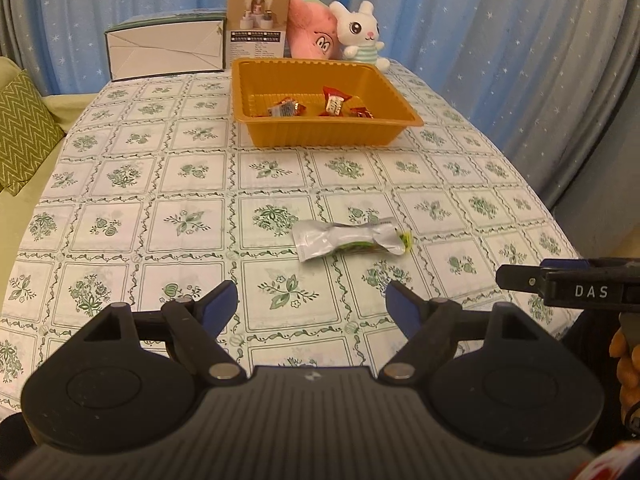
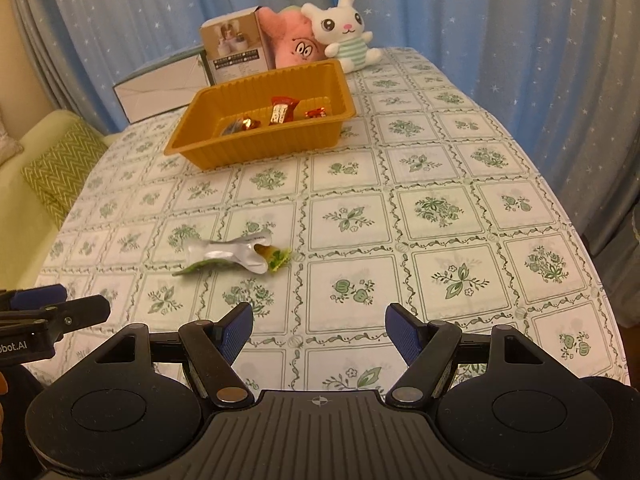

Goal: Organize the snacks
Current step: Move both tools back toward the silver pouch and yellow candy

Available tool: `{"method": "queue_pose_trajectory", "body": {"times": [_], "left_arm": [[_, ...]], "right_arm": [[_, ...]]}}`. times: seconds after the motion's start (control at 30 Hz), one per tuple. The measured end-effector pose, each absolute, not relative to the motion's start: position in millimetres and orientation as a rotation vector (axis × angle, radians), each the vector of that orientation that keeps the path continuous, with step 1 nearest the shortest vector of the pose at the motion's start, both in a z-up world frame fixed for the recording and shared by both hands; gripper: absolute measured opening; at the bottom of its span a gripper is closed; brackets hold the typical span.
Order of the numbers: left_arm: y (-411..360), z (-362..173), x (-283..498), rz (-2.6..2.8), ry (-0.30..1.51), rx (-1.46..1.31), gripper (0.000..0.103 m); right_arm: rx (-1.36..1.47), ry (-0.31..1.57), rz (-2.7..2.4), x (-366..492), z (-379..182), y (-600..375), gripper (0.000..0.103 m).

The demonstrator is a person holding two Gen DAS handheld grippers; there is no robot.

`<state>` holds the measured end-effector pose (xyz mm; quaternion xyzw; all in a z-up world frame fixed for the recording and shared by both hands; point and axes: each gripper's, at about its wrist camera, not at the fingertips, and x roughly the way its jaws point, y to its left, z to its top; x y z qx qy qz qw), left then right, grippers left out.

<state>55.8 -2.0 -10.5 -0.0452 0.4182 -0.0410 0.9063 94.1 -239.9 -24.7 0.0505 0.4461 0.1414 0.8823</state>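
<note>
Left gripper (image 1: 310, 304) & right gripper (image 2: 319, 332) both spread wide, nothing held; crumpled silver-green snack wrapper (image 1: 350, 240) just ahead between them, bare tablecloth (image 2: 440, 208) around; ribbed orange plastic tray (image 1: 326, 136) farther ahead.

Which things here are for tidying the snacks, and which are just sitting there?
For the job:
tray
three red snacks in it
silver packet on the cloth
left gripper
right gripper

Just sitting there:
bunny
pink plush
two boxes
cushion
curtain
</note>
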Motion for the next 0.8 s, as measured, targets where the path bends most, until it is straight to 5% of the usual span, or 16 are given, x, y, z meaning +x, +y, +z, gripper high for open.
{"method": "queue_pose_trajectory", "body": {"times": [0.8], "left_arm": [[-22.0, -47.6, 113.3, -0.314, 0.893, 0.202, 0.078]], "right_arm": [[0.098, 0.990, 0.280, 115.5, -55.5, -243.9, 0.073]]}}
